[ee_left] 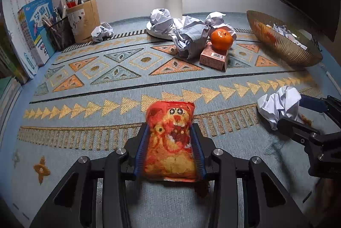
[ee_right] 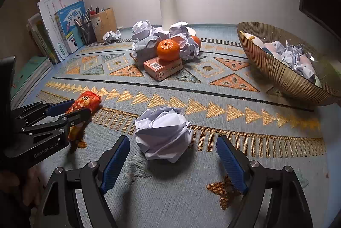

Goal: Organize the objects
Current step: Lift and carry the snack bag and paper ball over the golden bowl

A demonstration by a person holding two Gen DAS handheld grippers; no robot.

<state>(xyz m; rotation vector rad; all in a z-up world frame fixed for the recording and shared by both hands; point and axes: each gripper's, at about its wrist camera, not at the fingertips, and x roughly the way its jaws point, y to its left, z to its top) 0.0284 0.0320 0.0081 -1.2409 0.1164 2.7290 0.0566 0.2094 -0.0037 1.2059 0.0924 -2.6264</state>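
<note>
Clutter covered the patterned cloth [ee_right: 213, 87]: two oranges were visible, one orange [ee_right: 168, 50] sitting on a pink box [ee_right: 163, 68] and a second orange [ee_right: 196, 41] half hidden behind crumpled paper. One red-orange snack bag [ee_left: 170, 142] and one gold ribbed bowl [ee_right: 283, 76] holding more paper wads completed the count, along with one lamp post [ee_right: 167, 12], one pencil holder [ee_right: 104, 23] and a row of books [ee_right: 64, 29] at the far left.

The loose paper wads near the lamp could not be counted exactly. The left gripper [ee_left: 170, 136] was clamped on the snack bag, blue pads pressing both its sides. The right gripper [ee_right: 173, 149] stood open with one crumpled paper ball [ee_right: 164, 134] lying on the cloth between its fingers, apart from both pads.
</note>
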